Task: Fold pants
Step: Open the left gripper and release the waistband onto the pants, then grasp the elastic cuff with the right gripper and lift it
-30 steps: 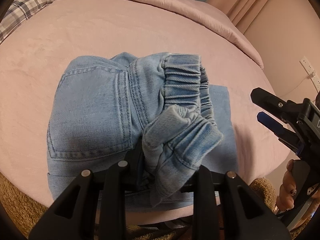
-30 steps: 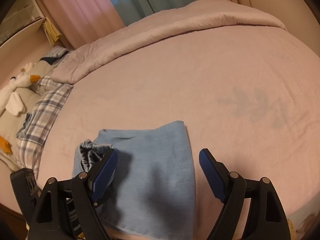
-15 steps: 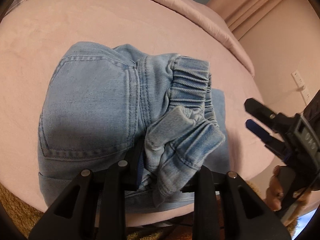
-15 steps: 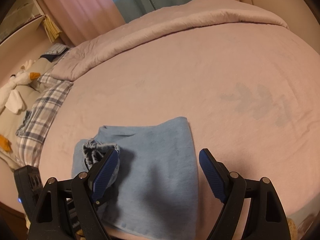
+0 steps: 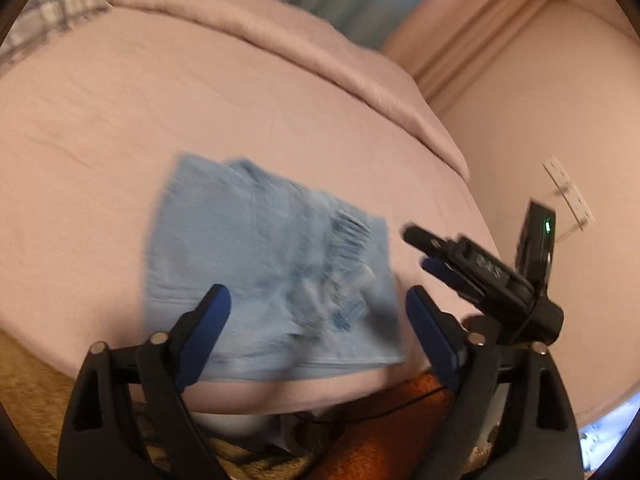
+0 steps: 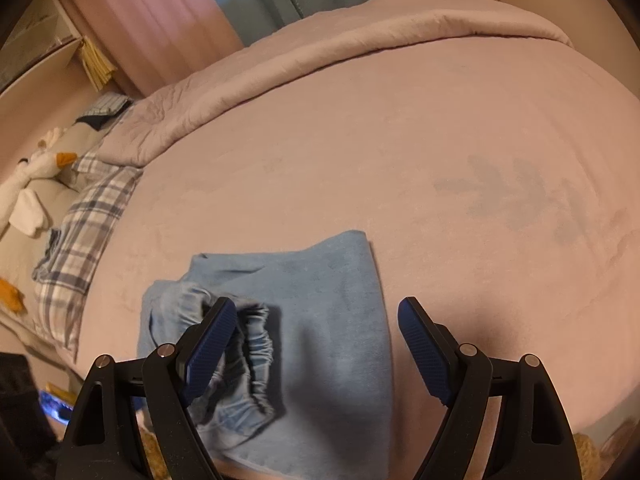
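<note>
Light blue denim pants (image 5: 272, 264) lie folded in a flat stack on the pink bed (image 5: 120, 128), near its front edge. Their gathered elastic waistband (image 6: 256, 344) rests on top of the stack. My left gripper (image 5: 316, 320) hovers above the stack's near edge; its jaws are opening wide and no cloth is between them. That view is blurred by motion. My right gripper (image 6: 314, 344) stands open over the pants, its pads clear of the fabric. It also shows at the right of the left wrist view as the right gripper (image 5: 424, 252).
A folded pink duvet (image 6: 360, 44) runs along the far side of the bed. A plaid pillow (image 6: 80, 232) and a white plush toy (image 6: 32, 180) lie at the left. A wall with an outlet (image 5: 568, 192) stands close on the right. Brown carpet (image 5: 36, 392) lies below the bed edge.
My left gripper let go of the bunched waistband, opened wide and pulled back and up. The waistband dropped onto the folded stack. The right gripper kept still.
</note>
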A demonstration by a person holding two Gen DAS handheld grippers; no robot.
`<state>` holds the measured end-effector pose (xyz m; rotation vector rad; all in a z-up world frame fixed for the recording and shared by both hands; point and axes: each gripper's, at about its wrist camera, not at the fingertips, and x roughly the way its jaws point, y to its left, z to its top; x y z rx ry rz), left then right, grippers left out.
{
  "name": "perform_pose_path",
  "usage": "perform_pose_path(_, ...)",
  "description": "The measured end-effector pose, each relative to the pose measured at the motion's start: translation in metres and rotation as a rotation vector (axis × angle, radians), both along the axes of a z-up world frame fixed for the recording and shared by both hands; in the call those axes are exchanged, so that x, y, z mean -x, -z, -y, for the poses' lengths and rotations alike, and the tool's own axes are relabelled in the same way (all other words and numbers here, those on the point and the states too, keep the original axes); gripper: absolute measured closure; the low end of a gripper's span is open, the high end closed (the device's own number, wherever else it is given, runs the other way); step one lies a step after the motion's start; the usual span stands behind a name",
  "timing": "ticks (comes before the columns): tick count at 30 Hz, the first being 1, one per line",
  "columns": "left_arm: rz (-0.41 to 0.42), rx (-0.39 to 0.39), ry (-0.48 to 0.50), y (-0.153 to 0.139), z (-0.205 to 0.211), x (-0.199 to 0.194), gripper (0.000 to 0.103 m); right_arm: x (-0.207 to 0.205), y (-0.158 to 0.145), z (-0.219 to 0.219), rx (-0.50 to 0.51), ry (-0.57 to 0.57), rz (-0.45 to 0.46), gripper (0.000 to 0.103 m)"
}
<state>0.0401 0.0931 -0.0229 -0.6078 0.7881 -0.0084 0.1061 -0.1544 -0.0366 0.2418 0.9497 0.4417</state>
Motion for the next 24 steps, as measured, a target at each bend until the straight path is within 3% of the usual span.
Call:
perform_pose_path(4,-0.042,-0.095,-0.156,0.001,-0.031,0.021,0.008,0.002,0.001,-0.003,-0.031,-0.032,-0.004,0.02)
perform_pose_path(6,-0.065,-0.092,-0.198,0.009,-0.046,0.032,0.008,0.002,0.003,-0.006,-0.044,-0.051,-0.017,0.008)
perform_pose_path(8,-0.077,-0.061,-0.23,0.016,-0.058,0.039,0.008,0.004,0.005,-0.009,-0.062,-0.077,-0.029,0.006)
perform_pose_path(16,-0.092,-0.035,-0.283,0.021,-0.081,0.051,0.005,0.012,0.008,-0.038,-0.103,-0.192,-0.077,0.003)
perform_pose_path(20,-0.097,-0.023,-0.277,0.023,-0.087,0.05,0.005,0.007,0.032,-0.06,-0.044,-0.216,-0.142,0.003)
perform_pose_path(24,-0.108,-0.013,-0.279,0.028,-0.089,0.05,0.005,0.004,0.049,-0.071,-0.066,-0.224,-0.172,0.003)
